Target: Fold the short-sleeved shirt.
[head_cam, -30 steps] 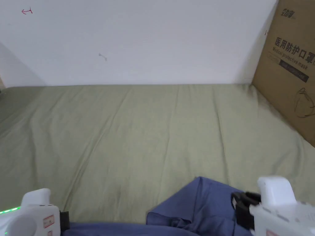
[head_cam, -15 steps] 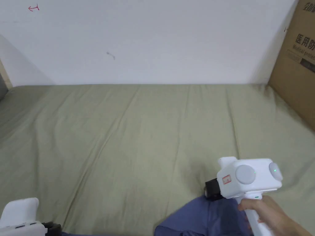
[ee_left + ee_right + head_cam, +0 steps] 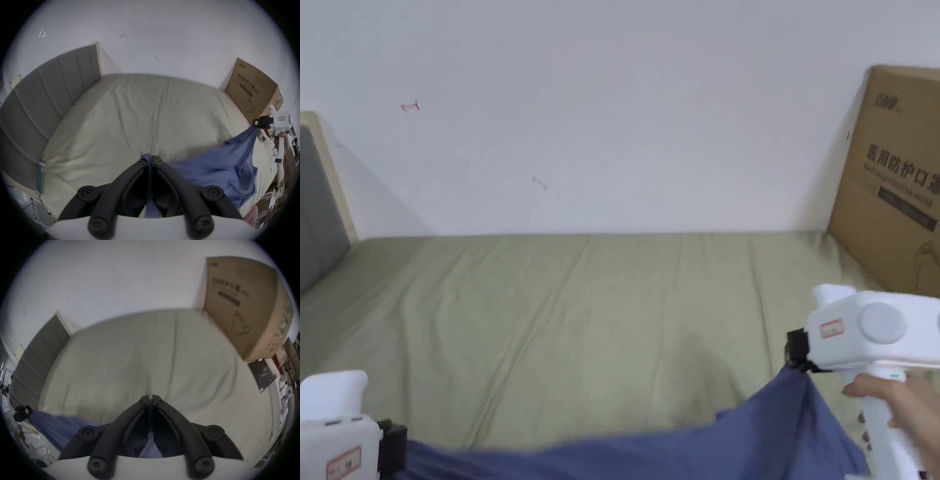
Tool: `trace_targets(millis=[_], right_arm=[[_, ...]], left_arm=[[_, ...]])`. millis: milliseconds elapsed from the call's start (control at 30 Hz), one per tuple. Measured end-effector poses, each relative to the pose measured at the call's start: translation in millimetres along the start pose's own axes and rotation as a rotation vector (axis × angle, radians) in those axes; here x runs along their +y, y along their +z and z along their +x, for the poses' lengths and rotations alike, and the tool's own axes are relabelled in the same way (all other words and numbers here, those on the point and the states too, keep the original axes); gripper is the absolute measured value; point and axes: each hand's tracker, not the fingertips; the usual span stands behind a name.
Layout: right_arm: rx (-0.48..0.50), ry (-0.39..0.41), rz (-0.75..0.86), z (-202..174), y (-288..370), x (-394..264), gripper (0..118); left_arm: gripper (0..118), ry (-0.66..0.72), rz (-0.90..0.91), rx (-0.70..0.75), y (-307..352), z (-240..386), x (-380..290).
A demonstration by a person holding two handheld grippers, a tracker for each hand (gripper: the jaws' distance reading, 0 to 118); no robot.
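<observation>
A blue short-sleeved shirt (image 3: 700, 447) hangs stretched between my two grippers above the near edge of the bed. In the left gripper view my left gripper (image 3: 150, 160) is shut on a bunched edge of the shirt (image 3: 211, 175), which runs off to the right. My right gripper (image 3: 150, 398) is shut on a thin fold of the shirt (image 3: 55, 425). In the head view the right gripper (image 3: 794, 362) is raised at the right, held by a hand (image 3: 900, 406), and the left gripper (image 3: 394, 447) is low at the left.
The bed (image 3: 600, 312) under an olive-green sheet stretches to the white wall. A large cardboard box (image 3: 894, 181) leans at the bed's far right corner. A grey padded headboard (image 3: 40, 91) bounds the left side. Clutter (image 3: 276, 194) lies past the bed's right edge.
The right gripper has risen and moved right, drawing the shirt up off the sheet and taut between the grippers. The head camera has tilted up, showing more wall.
</observation>
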Motion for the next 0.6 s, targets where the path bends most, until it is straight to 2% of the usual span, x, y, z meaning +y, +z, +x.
trace_targets(millis=[133,267,333,433,600], right_arm=[[-0.053,-0.008,0.150,15.3,93.5,30.4,3],[-0.028,-0.061,0.276,20.3,183.1,50.4,3],[-0.023,-0.044,0.344,12.4,222.9,57.7,3],[-0.048,-0.019,0.388,-1.1,259.9,71.0,3],[-0.050,-0.065,0.448,-17.7,285.0,99.9,3]], left_arm=[[3,-0.044,0.108,0.024,47.7,-4.3,29.1],[3,-0.043,0.204,0.006,94.8,-6.4,57.2],[3,-0.077,0.248,0.000,117.4,-2.1,73.6],[3,-0.107,0.333,0.023,145.4,6.7,100.2],[3,-0.102,0.384,0.040,155.8,11.6,158.6]])
